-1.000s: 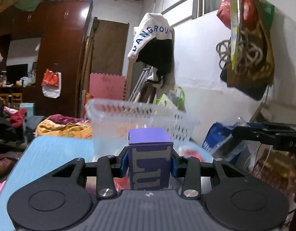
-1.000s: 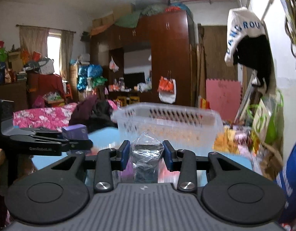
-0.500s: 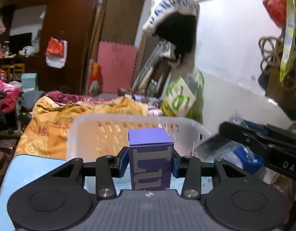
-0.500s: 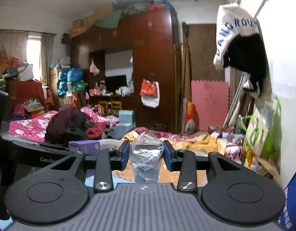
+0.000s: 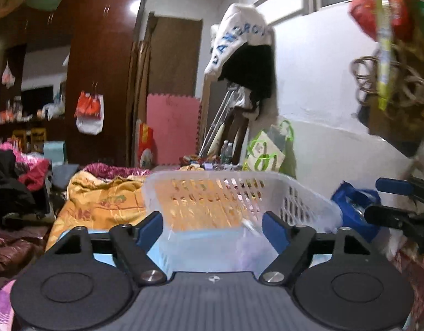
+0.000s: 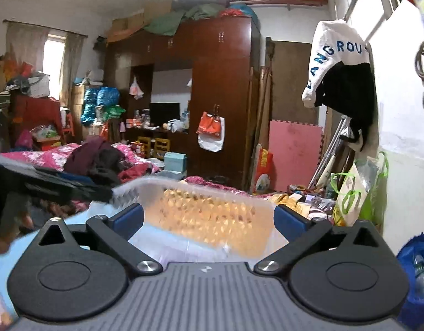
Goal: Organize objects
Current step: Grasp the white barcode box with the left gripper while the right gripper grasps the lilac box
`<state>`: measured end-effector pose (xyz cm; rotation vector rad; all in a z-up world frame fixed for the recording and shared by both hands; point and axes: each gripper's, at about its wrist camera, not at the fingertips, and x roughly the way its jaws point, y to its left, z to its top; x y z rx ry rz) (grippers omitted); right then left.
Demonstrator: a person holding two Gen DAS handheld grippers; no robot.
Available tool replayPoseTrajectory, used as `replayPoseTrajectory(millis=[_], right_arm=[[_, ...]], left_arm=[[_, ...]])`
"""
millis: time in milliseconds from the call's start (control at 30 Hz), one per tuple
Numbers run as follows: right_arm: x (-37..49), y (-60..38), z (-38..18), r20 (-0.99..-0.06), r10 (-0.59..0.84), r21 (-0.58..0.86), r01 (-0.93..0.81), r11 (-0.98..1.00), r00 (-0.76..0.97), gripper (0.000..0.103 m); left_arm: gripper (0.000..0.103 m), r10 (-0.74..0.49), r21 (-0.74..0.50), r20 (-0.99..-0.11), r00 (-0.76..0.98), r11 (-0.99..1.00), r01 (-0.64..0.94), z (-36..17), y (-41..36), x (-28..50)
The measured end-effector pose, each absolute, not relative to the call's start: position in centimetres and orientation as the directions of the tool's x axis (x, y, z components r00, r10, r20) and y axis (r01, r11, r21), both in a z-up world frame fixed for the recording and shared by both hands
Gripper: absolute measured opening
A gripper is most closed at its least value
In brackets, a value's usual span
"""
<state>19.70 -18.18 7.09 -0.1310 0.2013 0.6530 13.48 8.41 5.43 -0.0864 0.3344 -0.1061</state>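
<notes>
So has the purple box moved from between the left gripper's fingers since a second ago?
Yes. The left gripper is opening with nothing between its fingers; past them is only the white basket, where the box cannot be made out.

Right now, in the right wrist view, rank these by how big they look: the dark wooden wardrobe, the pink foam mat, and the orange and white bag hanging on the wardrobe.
1. Dark wooden wardrobe, by far the largest.
2. Pink foam mat.
3. Orange and white bag, smallest.
All three stand far back, so nearness hardly skews this.
</notes>
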Motion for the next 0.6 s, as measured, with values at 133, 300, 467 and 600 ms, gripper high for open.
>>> replayPoseTrajectory(millis=[133, 300, 467, 600], right_arm=[[17.0, -21.1, 2.9, -0.258, 0.595, 0.021, -0.612, 0.791, 0.761, 0.103], [14.4, -23.8, -0.9, -0.264, 0.598, 0.069, -0.603, 0.795, 0.757, 0.103], [14.5, -24.0, -0.9, -0.275, 0.618, 0.091, -0.62, 0.78, 0.737, 0.103], [14.2, -23.4, -1.5, -0.285, 0.618, 0.058, -0.631, 0.774, 0.732, 0.103]], left_arm=[[0.084, -0.129, -0.077, -0.301, 0.945, 0.991, 0.111, 2.3, 8.1, 7.7], [0.084, -0.111, -0.056, -0.291, 0.95, 0.994, 0.099, -1.1, 7.2, 2.9], [0.084, -0.214, -0.119, -0.307, 0.927, 0.975, 0.186, -1.5, 4.4, 2.3], [0.084, -0.305, -0.074, -0.334, 0.892, 0.952, 0.297, -2.2, 0.0, 1.9]])
